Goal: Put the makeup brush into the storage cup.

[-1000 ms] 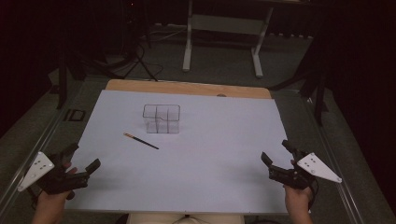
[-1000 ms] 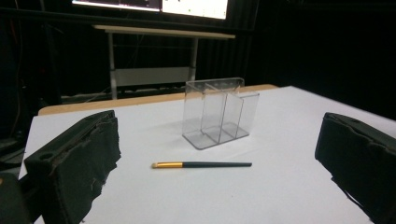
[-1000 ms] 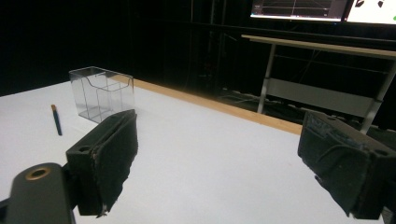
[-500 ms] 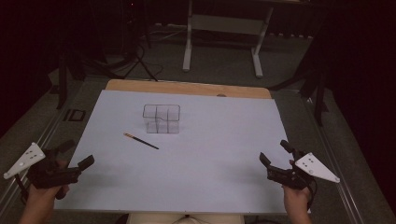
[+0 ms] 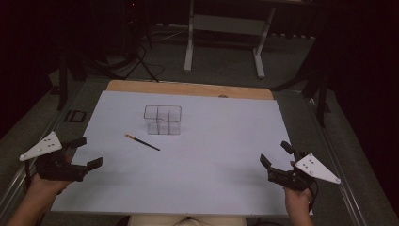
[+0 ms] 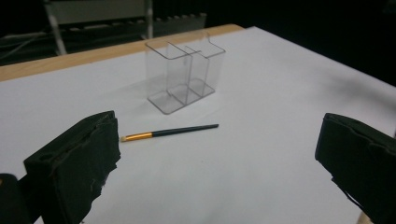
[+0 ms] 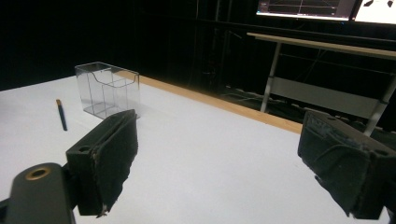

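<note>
A clear plastic organizer (image 5: 163, 120) with several compartments stands upright on the white sheet (image 5: 211, 155); it looks empty in the left gripper view (image 6: 185, 77) and the right gripper view (image 7: 108, 89). A thin black brush with a gold ferrule (image 5: 141, 142) lies flat just in front of it, apart from it (image 6: 170, 132) (image 7: 61, 115). My left gripper (image 5: 87, 153) hovers open at the sheet's left edge with nothing between its jaws. Near the front right corner my right gripper (image 5: 276, 154) is open and holds nothing.
The white sheet covers a wooden tabletop whose bare strip (image 5: 188, 88) shows along the far edge. Beyond the table stand a metal-legged bench (image 5: 225, 35) and cables on a dark floor. A metal rail (image 5: 346, 188) runs along the table's right side.
My left gripper swung out to the left past the sheet's edge, then came back forward and up toward the brush. The right gripper barely shifted. Organizer and brush stayed put.
</note>
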Available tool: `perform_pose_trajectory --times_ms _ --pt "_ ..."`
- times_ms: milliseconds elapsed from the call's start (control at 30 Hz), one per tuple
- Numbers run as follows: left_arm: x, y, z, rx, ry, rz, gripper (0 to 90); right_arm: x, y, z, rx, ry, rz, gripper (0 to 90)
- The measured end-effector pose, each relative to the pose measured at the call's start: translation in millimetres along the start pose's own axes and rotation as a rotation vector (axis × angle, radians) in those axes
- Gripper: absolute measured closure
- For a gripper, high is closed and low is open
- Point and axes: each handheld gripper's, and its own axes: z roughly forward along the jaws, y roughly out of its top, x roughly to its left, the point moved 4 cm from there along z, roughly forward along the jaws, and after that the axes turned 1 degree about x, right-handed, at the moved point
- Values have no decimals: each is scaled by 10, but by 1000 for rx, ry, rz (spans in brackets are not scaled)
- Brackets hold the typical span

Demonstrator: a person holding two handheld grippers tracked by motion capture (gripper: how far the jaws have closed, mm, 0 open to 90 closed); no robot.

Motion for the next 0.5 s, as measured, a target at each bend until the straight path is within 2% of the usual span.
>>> perform_pose_trajectory --times_ms 300,500 --pt "40 147 77 79 -9 62 6 2 -1 8 5 6 -3 122" --pt "24 232 148 128 -41 106 7 1 -3 10 7 7 -2 122"
